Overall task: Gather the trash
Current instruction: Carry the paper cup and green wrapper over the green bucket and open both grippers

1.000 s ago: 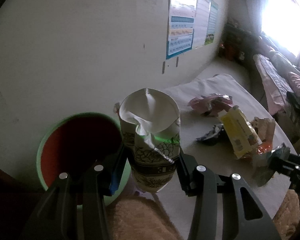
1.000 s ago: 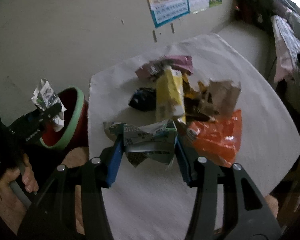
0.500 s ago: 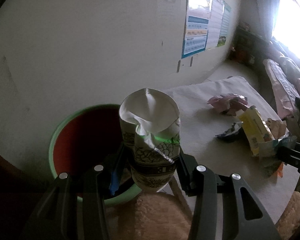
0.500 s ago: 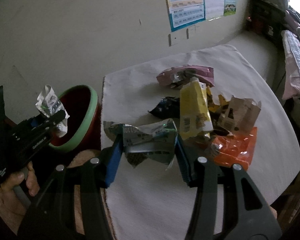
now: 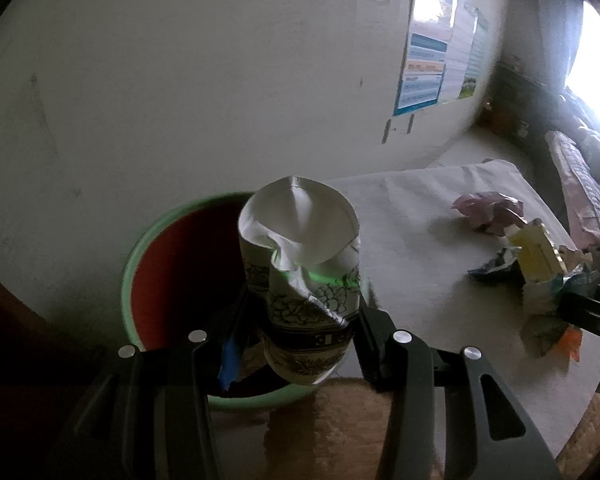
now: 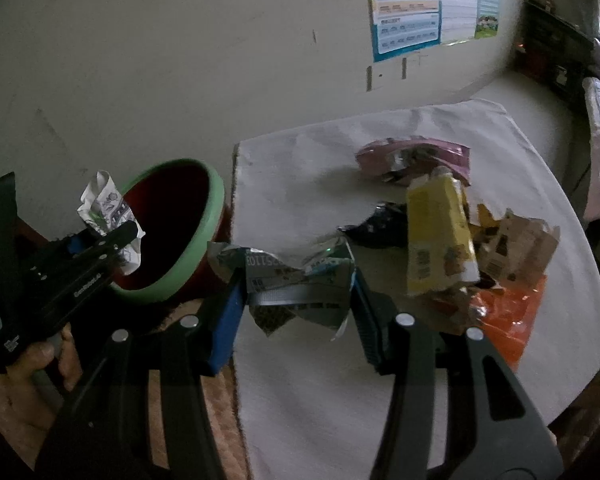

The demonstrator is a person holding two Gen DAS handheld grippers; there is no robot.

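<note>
My left gripper (image 5: 300,332) has its jaws pinching a crumpled paper cup (image 5: 300,276) at the centre of the left wrist frame, held over the near rim of the red bin with the green rim (image 5: 140,248) at centre left. My right gripper (image 6: 296,312) has its jaws clamped on a crumpled silver wrapper (image 6: 296,284) at lower centre, above the white-covered table (image 6: 300,380). Beyond it, right of centre in the right wrist frame, lie a yellow carton (image 6: 436,236), a pink wrapper (image 6: 416,156), a black wrapper (image 6: 380,228), a brown paper bag (image 6: 516,244) and an orange bag (image 6: 508,320), with posters (image 6: 408,4) on the wall at upper right.
</note>
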